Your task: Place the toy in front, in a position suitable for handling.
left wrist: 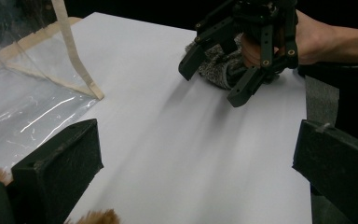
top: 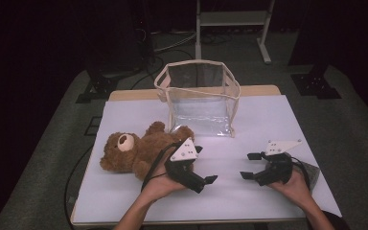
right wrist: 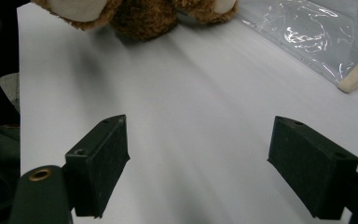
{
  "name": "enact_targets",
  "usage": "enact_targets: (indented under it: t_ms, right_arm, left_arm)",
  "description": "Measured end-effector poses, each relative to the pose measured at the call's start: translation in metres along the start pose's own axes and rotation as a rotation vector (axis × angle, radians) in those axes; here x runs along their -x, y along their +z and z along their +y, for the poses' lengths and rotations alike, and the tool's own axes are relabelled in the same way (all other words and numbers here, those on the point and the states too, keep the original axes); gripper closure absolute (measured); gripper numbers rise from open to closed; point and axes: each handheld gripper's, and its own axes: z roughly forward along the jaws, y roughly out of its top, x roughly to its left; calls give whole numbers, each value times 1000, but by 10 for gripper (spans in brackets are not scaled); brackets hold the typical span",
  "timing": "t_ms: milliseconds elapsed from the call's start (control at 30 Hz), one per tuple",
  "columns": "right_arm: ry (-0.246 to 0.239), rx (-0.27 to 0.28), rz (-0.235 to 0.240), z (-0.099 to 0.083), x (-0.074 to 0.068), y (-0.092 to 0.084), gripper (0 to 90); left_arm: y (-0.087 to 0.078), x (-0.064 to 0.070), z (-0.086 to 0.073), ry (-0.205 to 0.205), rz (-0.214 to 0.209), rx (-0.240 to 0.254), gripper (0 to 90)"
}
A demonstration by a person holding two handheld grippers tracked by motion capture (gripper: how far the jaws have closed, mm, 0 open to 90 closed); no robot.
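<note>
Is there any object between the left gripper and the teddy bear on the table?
No. The left gripper is right beside the teddy bear, jaws open, with only bare white table around. The clear bag stands behind the bear.

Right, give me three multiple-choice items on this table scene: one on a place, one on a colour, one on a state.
1. Where does the teddy bear lie?
A. inside the bag
B. on the white table top, in front of the bag and left of it
C. on the floor

2. What colour is the trim of the clear plastic bag?
A. cream
B. red
C. black

3. How do the right gripper's jaws stand?
A. shut on the bear
B. shut on the bag
C. open, nothing between them

Key: B, the bear rests on the sheet by the left gripper; A, cream edging; C, bare table shows between its jaws.
</note>
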Motion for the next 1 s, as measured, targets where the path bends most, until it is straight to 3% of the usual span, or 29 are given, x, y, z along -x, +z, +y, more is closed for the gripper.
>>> enact_targets:
  t_ms: [500, 833, 1000]
  right_arm:
    - [10, 3, -2, -1, 1, -2, 185]
    - [14, 14, 3, 0, -1, -2, 185]
    - [5, 9, 8, 1, -3, 1, 185]
  left_arm:
    - [-10, 1, 7, 51, -34, -5, 4]
    - [-43, -9, 17, 113, -25, 7, 32]
    - [-60, -17, 20, 119, -9, 25, 32]
